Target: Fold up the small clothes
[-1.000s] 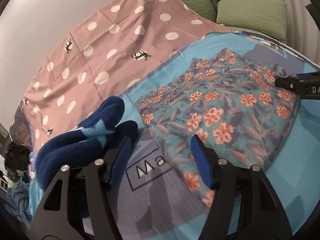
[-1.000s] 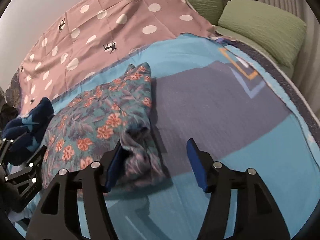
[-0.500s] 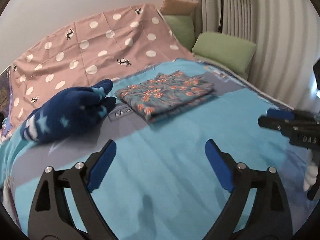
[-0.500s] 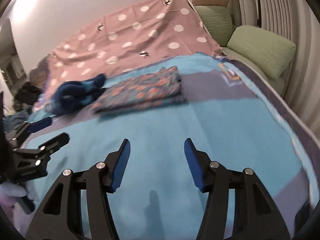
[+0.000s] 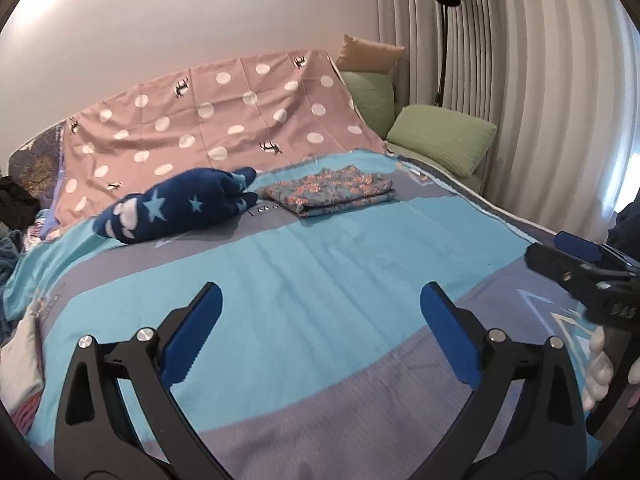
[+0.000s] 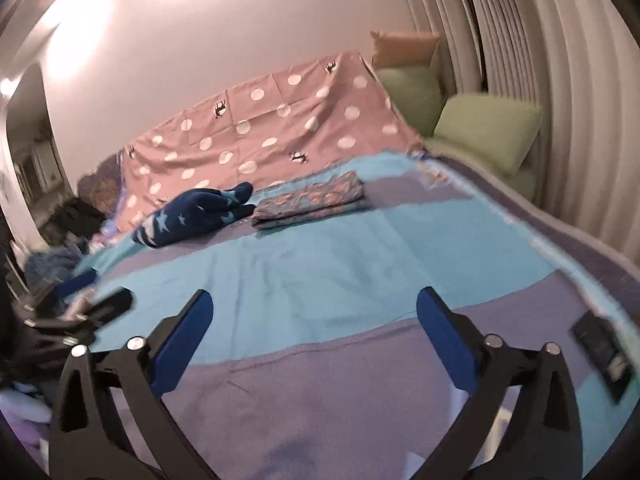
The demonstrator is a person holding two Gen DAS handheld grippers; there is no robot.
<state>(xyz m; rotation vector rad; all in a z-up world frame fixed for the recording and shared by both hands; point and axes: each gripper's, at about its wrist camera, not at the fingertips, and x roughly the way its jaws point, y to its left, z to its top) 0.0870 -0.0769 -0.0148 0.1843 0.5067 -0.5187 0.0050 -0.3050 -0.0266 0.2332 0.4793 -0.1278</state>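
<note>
In the left wrist view, the left gripper (image 5: 320,322) is being held over the blue-and-grey bedspread (image 5: 320,264), its jaws opening to their widest with nothing between them. The folded floral garment (image 5: 330,194) is lying well beyond the jaws and centred ahead of them, just beside the navy star-patterned garment (image 5: 180,208), which is bundled ahead and to the left. The right gripper (image 5: 580,272) is being seen at the right edge, apart from the cloth.

In the right wrist view, the right gripper (image 6: 314,338) is likewise opening wide and is empty. The floral garment (image 6: 310,202) is resting far ahead, between the lines of the two jaws; the navy garment (image 6: 196,216) is lying ahead and left, and it looks not yet folded. A dark flat object (image 6: 604,354) is lying right of the jaws.

If the navy bundle is approached carelessly, the floral stack beside it is likely being risked: it could be snagged and its folds undone.
</note>
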